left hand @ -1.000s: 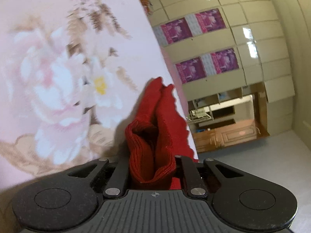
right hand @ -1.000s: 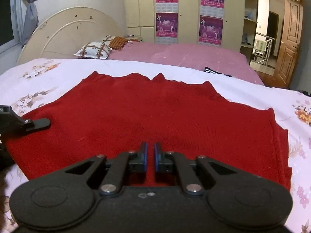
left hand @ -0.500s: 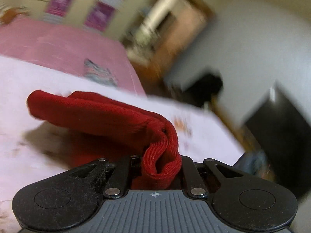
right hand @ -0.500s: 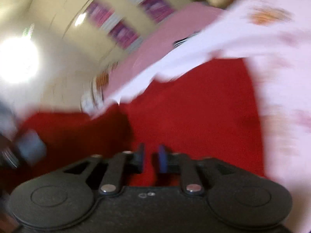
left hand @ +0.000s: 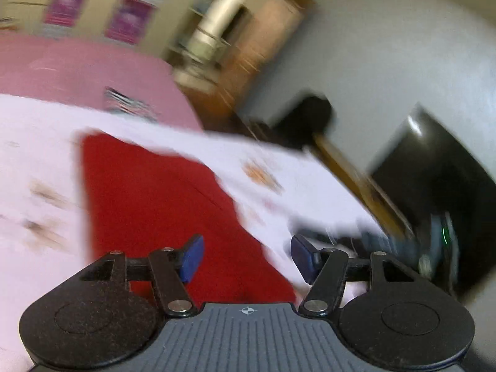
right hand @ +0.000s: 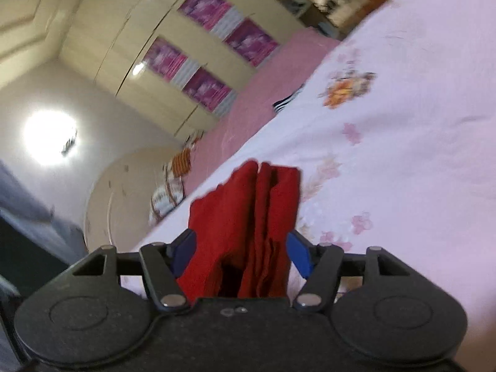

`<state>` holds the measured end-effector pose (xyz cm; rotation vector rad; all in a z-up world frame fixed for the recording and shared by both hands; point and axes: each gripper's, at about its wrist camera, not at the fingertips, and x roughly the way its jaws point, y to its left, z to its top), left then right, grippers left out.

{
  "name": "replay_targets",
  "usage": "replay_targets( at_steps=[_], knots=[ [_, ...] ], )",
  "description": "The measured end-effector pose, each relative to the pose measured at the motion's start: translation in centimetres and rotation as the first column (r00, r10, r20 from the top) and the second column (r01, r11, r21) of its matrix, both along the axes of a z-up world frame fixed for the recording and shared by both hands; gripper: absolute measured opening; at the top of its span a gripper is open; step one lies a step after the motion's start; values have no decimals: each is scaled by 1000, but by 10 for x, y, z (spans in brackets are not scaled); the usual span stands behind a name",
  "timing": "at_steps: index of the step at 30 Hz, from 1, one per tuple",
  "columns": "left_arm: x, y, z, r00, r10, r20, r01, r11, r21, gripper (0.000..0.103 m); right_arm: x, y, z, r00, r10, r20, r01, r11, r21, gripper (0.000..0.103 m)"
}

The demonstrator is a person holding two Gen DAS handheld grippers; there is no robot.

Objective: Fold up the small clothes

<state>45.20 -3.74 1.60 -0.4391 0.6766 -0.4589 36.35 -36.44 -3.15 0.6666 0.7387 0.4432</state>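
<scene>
Bed (left hand: 37, 130) carries the red garment (left hand: 148, 204), folded over at least once, long axis running away from the camera, more folds likely left; left tongs (left hand: 246, 255) just opened, empty above it; right tongs (right hand: 240, 254) just opened, bunched fabric (right hand: 248, 217) between unpinched.

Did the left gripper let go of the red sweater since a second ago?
Yes. The left gripper has just been opening; nothing sits between its jaws, and the red sweater lies flat on the floral bedsheet.
</scene>
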Motion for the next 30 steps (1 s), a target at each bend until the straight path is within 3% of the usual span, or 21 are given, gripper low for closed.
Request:
replay_targets(
  at_steps=[3, 7, 11, 16, 18, 23, 26, 28, 30],
  knots=[
    [22, 46, -22, 988, 127, -85, -124, 992, 39, 62, 3, 16, 1, 999, 43, -8, -43, 998, -46, 49],
    [26, 77, -46, 975, 161, -155, -163, 987, 0, 62, 0, 37, 3, 996, 93, 1, -92, 986, -142, 41],
    [33, 70, -62, 972, 164, -168, -163, 986, 18, 62, 8, 63, 2, 990, 134, -36, -139, 946, -292, 35],
    [37, 49, -65, 973, 152, -176, -130, 983, 129, 62, 6, 76, -3, 987, 150, -50, -158, 935, -318, 21],
    [37, 50, -65, 972, 142, -185, -122, 986, 116, 62, 0, 78, -1, 988, 149, -27, -150, 933, -328, 19],
    [34, 41, -51, 990, 103, -94, -91, 988, 126, 62, -27, 81, 17, 985, 146, 90, -103, 924, -369, 16],
    [41, 27, -49, 993, 57, -107, -36, 981, 189, 62, -55, 84, 20, 986, 112, 121, -49, 900, -434, 16],
    [47, 18, -55, 989, 37, -140, -1, 969, 248, 62, -57, 85, 5, 992, 93, 89, -43, 891, -452, 18],
    [48, 17, -58, 987, 43, -156, -2, 967, 256, 62, -53, 77, 2, 991, 83, 108, -36, 922, -386, 26]
  ],
)
